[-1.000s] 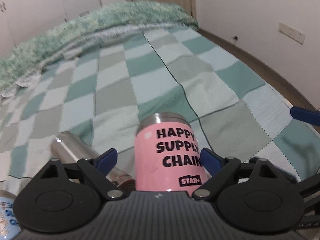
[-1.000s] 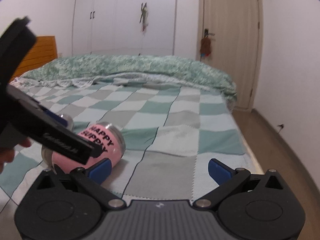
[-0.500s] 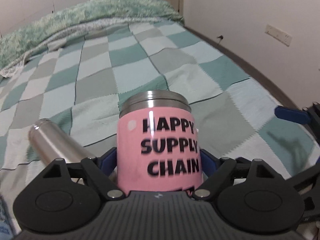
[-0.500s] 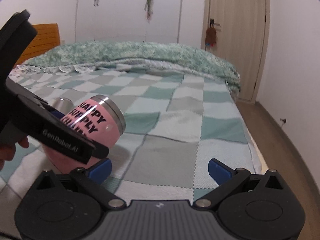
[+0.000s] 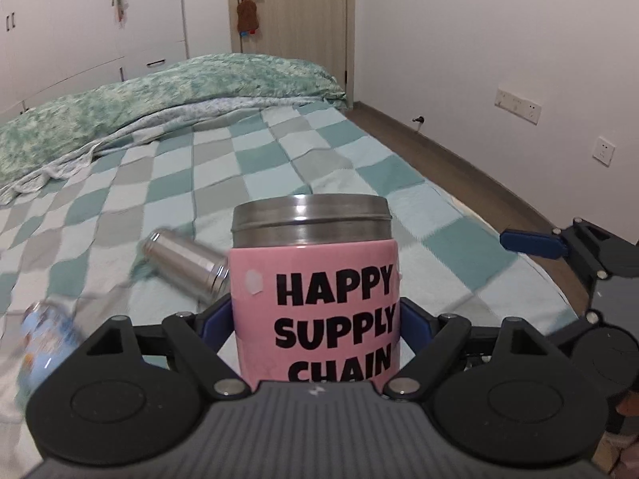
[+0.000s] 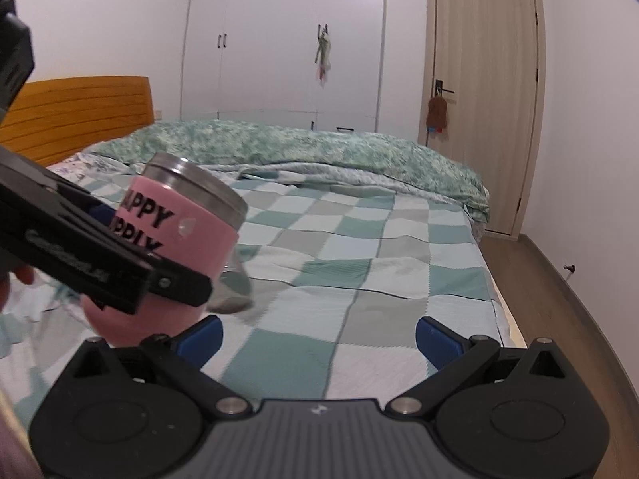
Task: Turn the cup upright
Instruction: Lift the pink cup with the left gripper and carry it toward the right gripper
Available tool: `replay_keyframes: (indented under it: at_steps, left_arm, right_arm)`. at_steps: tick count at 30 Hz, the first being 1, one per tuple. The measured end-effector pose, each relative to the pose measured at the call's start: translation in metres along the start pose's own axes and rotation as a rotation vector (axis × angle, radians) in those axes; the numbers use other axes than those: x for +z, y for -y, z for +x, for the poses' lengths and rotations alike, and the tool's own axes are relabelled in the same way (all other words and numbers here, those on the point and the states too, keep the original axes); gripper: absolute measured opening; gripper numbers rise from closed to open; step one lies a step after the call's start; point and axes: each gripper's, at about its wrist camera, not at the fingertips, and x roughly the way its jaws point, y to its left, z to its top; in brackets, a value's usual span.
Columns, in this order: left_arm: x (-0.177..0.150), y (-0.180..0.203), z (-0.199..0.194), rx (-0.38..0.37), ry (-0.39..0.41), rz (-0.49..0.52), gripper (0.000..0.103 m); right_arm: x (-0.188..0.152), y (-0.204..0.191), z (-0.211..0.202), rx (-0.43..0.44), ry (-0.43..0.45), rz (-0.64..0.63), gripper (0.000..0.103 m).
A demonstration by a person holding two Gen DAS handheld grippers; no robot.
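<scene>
The pink cup (image 5: pixel 319 299) with a steel rim and black "HAPPY SUPPLY CHAIN" lettering sits between the blue pads of my left gripper (image 5: pixel 315 319), which is shut on it. In the right wrist view the cup (image 6: pixel 183 239) is lifted off the bed and tilted, rim up and to the right, held by the left gripper. My right gripper (image 6: pixel 319 335) is open and empty, low over the checked blanket, to the right of the cup. Its blue fingertip (image 5: pixel 531 238) shows at the right of the left wrist view.
A steel bottle (image 5: pixel 185 259) lies on its side on the green and grey checked blanket (image 5: pixel 279 159). A blurred blue-labelled cup (image 5: pixel 44 339) lies at the left. A rumpled green duvet (image 6: pixel 299 147) covers the bed's far end. The bed edge and wood floor (image 6: pixel 559 299) are at the right.
My left gripper closed on the pink cup, lifted it off the blanket and tilted it toward upright. The right gripper stayed open, roughly in place.
</scene>
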Motion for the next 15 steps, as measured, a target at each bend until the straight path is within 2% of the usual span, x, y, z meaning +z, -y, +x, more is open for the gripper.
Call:
replay_keyframes:
  at_steps: [3, 6, 9, 14, 15]
  left_arm:
    - [-0.022, -0.002, -0.021, 0.013, -0.035, -0.024, 0.085]
    - [-0.044, -0.006, -0.023, 0.011, -0.085, -0.063, 0.085]
    - [-0.062, -0.009, -0.011, 0.002, -0.141, -0.099, 0.085]
    - [-0.085, -0.019, 0.031, 0.015, -0.253, -0.184, 0.085]
    - [-0.089, -0.022, 0.036, 0.017, -0.237, -0.208, 0.085]
  right_arm:
    - [-0.008, -0.014, -0.024, 0.015, 0.001, -0.014, 0.103]
    - [-0.020, -0.025, -0.036, 0.025, -0.021, -0.025, 0.103]
    - [-0.036, -0.033, -0.042, 0.035, -0.056, -0.030, 0.103]
    - [-0.061, -0.036, -0.037, 0.043, -0.115, -0.036, 0.103]
    - [-0.066, -0.035, -0.034, 0.045, -0.123, -0.035, 0.103]
